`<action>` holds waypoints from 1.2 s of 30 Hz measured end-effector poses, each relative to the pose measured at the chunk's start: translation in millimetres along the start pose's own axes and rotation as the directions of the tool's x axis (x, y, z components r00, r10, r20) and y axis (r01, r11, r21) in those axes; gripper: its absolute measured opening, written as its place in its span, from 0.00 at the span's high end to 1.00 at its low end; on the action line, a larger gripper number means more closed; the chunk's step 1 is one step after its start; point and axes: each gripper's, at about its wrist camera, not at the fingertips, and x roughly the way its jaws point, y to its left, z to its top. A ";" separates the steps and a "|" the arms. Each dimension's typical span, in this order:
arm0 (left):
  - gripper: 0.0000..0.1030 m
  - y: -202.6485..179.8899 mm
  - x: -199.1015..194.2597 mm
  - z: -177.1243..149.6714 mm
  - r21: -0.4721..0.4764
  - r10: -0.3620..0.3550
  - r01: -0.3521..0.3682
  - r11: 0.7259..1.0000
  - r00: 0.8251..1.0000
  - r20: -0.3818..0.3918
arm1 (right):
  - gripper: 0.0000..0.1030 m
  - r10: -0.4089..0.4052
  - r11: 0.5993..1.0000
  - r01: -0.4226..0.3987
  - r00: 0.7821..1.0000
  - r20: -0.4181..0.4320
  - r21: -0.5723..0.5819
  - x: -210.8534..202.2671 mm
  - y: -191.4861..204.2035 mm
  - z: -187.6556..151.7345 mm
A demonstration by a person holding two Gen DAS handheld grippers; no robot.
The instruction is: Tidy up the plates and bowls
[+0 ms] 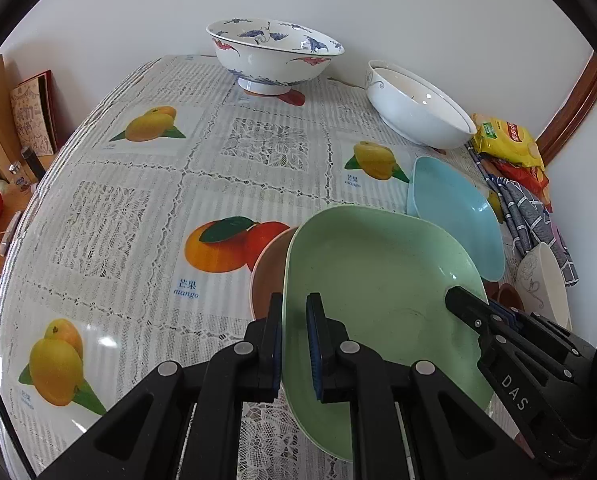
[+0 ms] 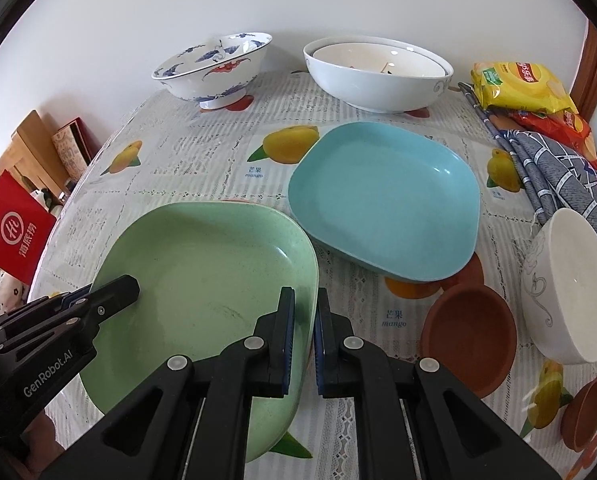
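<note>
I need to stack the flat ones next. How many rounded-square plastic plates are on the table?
2: a green rounded-square plastic plate near the front, held at opposite rims, and a blue rounded-square plastic plate just behind it.

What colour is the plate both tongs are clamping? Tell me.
Pale green plate; clearest in the right wrist view.

The fruit-print tablecloth point(image 1: 234, 148) on the desk carries "mango" in blue under Chinese characters beside its fruit pictures. In the left wrist view the right gripper point(image 1: 456, 300) shows white letters "DAS" on its black body, and in the right wrist view the left gripper point(image 2: 128, 288) reads "GenRobot.AI". A red bag point(image 2: 16, 232) beside the desk bears a white round logo over Chinese characters.
</note>
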 end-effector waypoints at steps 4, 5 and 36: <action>0.89 2.3 0.5 3.1 0.000 0.012 -0.012 1.000 1.000 0.005 | 0.91 0.013 1.000 -0.013 1.000 0.011 -0.007 4.2 2.7 5.1; 0.89 3.1 0.9 3.3 -0.002 0.014 -0.014 1.000 1.000 0.005 | 0.91 0.015 1.000 -0.015 1.000 0.013 -0.010 5.3 3.6 5.9; 0.62 10.2 -26.5 -12.3 -0.019 0.048 -0.048 0.999 0.999 -0.013 | 0.73 0.087 0.990 -0.076 0.993 0.085 -0.122 -19.5 9.6 11.5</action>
